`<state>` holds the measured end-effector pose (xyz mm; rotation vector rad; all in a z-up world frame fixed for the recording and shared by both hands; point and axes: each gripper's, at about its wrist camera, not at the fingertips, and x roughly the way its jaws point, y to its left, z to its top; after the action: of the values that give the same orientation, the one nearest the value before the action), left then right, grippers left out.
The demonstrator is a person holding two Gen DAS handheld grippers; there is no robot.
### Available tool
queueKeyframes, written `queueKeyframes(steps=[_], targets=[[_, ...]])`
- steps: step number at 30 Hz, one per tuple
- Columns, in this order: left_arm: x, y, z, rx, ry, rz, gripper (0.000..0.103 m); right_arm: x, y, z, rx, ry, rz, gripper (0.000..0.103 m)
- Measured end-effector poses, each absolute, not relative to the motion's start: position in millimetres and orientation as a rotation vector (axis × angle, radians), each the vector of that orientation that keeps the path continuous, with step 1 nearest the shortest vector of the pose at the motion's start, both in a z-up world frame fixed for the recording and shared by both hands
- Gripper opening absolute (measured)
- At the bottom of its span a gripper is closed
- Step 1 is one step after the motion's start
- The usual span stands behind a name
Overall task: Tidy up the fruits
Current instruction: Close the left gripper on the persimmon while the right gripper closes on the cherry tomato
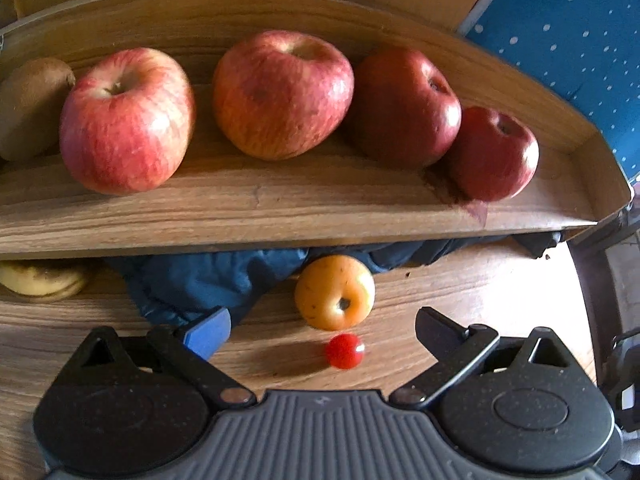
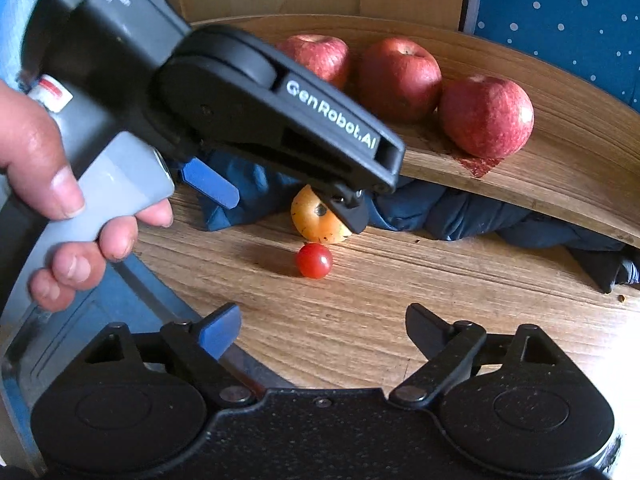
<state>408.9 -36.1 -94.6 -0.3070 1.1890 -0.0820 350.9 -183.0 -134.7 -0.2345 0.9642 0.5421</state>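
A: Left wrist view?
B: Left gripper (image 1: pixel 322 330) spread wide, empty, over the table (image 1: pixel 480 288); yellow fruit (image 1: pixel 335 292) and cherry tomato (image 1: pixel 345 351) between the fingers; four apples (image 1: pixel 127 120) up in the wooden tray (image 1: pixel 280 216).

A: Right wrist view?
B: Right gripper (image 2: pixel 322 326) likewise parted, holding nothing; cherry tomato ahead.

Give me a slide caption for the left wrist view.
Open left gripper nears a yellow fruit and cherry tomato; four apples fill the tray.
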Motion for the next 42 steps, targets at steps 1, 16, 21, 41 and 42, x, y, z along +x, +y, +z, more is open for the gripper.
queueKeyframes(steps=[1,16,21,41,42], targets=[[409.5,-36.0,-94.7,-0.313,1.185,-0.082,0.098,352.4,-183.2,-135.5,-0.234,0.964,0.543,0.087],[427.1,-39.7,-103.6,-0.36,1.185,-0.084,0.08,368.9,-171.6,-140.9,-0.234,0.977,0.571,0.063],[430.6,-42.5,-109.7,-0.363,1.199,-0.084,0.076,372.2,-166.1,-141.5,-0.24,0.981,0.583,0.057],[440.1,-40.5,-123.1,-0.369,1.238,-0.094,0.064,373.3,-148.9,-148.9,-0.274,0.982,0.599,0.038],[440.1,-40.3,-123.3,-0.37,1.238,-0.096,0.063,372.8,-149.0,-148.9,-0.274,0.982,0.597,0.038]])
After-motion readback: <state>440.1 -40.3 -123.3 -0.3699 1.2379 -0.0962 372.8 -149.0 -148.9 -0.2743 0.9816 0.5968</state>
